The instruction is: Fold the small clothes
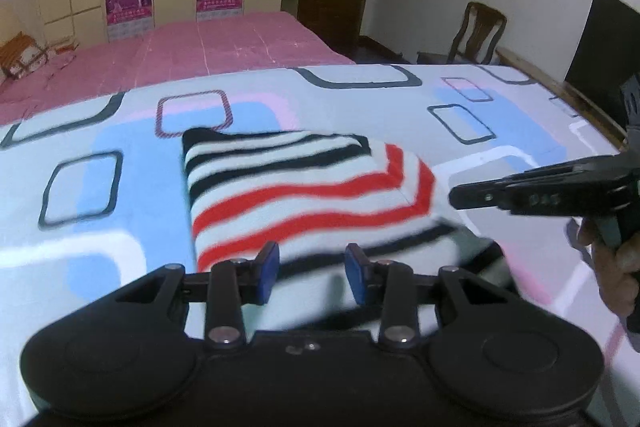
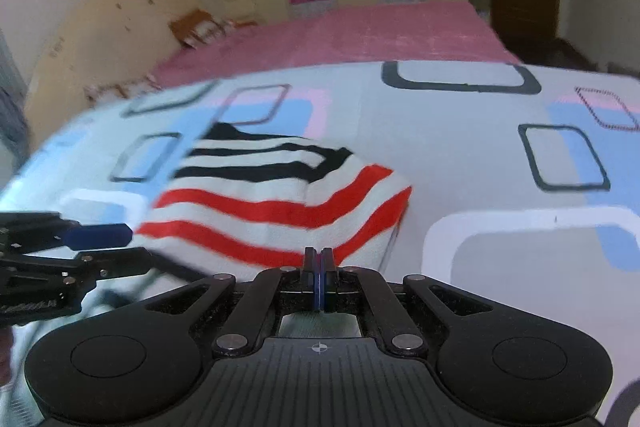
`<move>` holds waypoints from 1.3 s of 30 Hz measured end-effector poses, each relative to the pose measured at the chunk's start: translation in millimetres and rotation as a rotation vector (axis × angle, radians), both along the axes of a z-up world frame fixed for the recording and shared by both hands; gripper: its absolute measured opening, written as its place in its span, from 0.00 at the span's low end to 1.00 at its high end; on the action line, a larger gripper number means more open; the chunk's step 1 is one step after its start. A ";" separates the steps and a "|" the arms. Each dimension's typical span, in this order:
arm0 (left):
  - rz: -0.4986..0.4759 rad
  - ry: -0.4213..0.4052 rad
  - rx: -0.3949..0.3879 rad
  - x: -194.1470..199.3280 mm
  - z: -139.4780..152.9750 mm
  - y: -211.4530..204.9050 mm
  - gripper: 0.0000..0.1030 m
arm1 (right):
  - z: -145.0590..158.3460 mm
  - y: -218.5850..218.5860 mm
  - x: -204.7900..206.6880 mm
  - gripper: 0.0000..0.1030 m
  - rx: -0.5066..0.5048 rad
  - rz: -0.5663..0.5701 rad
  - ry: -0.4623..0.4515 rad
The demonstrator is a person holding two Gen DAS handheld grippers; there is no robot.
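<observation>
The striped garment (image 1: 304,191) lies folded into a compact rectangle on the patterned sheet (image 1: 120,247), nearly finished. Left gripper (image 1: 312,271) hovers at its six o'clock, pads apart, empty; right gripper (image 2: 319,279) pressed closed at three o'clock.

my left tool (image 1: 312,273): matt black plastic, glossy blue pads, metal pivot pins | my right tool (image 2: 319,277): same matt plastic, ribbed top | garment (image 1: 304,195): soft fuzzy striped knit | sheet (image 1: 120,163): smooth printed cloth | chair (image 1: 478,33): dark polished wood
</observation>
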State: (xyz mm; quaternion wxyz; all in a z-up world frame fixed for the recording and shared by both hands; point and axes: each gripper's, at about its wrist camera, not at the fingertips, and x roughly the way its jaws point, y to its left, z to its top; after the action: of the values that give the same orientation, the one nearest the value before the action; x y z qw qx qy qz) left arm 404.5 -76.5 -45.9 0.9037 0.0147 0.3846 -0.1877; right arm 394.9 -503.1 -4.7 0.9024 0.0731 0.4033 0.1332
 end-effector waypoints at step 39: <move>0.097 0.274 -0.379 68.2 -70.0 65.7 0.83 | -65.4 -66.4 42.5 0.73 0.454 0.002 0.279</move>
State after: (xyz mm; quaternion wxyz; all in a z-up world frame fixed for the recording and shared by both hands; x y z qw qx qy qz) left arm 472.7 -10.8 -115.9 0.8376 -0.1996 0.4617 -0.2131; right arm 437.4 -569.5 -70.1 0.7983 0.2911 0.4837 0.2096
